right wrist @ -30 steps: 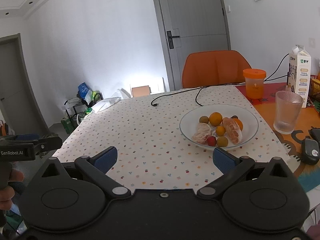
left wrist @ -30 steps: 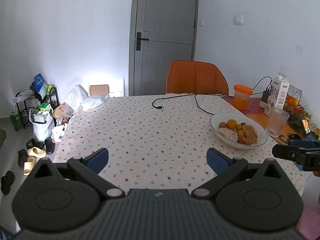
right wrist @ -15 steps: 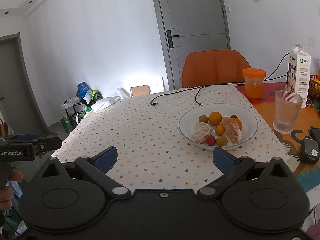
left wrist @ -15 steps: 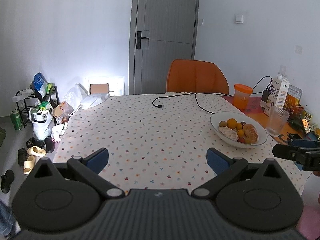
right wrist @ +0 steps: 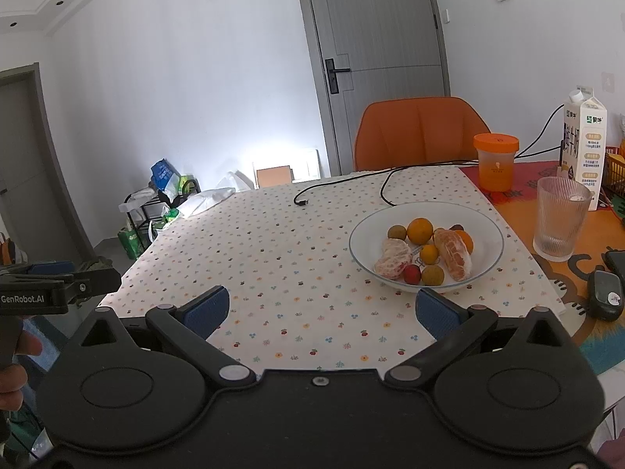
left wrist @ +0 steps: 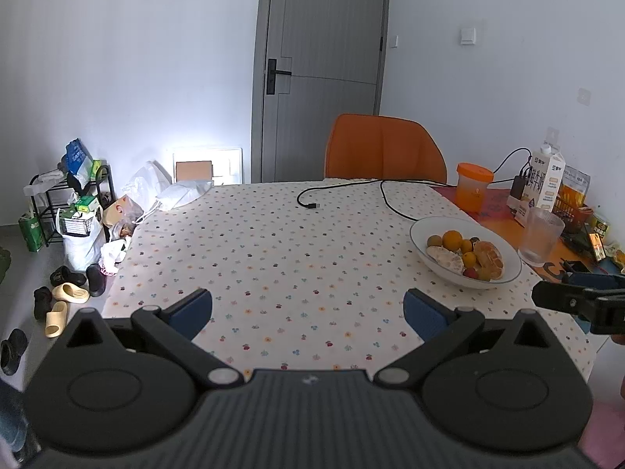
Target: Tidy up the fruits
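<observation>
A white bowl (right wrist: 488,230) (left wrist: 425,258) on the flowered tablecloth holds two peeled citrus pieces, oranges (right wrist: 420,230), brownish round fruits and a small red fruit (right wrist: 411,273). My right gripper (right wrist: 322,310) stands open over the table's near edge, its right fingertip just in front of the bowl, nothing between its fingers. My left gripper (left wrist: 308,312) is open and empty too, farther left, with the bowl ahead to its right. Each gripper shows at the edge of the other's view.
A ribbed glass (right wrist: 562,219), an orange-lidded jar (right wrist: 496,162), a milk carton (right wrist: 584,144) and dark devices (right wrist: 605,299) stand right of the bowl. A black cable (right wrist: 343,187) lies at the far side before an orange chair (right wrist: 420,133). Shoes and bags sit on the floor left.
Both grippers have drifted very slightly back from the table; the bowl sits a touch farther away. Nothing was gripped or released.
</observation>
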`<state>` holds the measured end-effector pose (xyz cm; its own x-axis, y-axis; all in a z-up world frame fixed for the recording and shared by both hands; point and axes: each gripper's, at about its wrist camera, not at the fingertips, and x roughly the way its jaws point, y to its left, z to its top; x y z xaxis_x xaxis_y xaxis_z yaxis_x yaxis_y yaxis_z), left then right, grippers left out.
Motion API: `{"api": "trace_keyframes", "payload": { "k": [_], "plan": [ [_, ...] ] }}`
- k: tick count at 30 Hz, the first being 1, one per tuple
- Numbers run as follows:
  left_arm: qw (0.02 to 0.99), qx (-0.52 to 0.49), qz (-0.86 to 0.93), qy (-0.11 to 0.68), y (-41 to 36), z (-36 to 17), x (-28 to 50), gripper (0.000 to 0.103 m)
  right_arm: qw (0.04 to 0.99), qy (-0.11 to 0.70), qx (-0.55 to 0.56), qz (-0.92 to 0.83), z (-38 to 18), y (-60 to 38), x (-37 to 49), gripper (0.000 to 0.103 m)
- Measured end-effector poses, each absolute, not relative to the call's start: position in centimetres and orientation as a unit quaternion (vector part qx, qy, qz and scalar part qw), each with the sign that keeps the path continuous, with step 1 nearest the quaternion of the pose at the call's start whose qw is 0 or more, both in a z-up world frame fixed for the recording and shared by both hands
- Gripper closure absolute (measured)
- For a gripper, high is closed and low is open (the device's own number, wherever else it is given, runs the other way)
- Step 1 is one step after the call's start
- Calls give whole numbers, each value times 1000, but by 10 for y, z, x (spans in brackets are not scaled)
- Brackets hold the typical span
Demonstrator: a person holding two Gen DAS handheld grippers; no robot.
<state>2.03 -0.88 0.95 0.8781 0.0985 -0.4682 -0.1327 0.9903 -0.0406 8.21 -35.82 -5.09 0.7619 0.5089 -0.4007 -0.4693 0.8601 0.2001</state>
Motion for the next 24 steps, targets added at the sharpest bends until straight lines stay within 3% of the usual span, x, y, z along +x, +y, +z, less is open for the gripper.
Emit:
{"api": "trace_keyframes", "payload": {
  "k": [24],
  "plan": [
    [968,-37,55,242,-9,8,19,0,937,230,42,261,-52,-359,84,0]
  ]
}}
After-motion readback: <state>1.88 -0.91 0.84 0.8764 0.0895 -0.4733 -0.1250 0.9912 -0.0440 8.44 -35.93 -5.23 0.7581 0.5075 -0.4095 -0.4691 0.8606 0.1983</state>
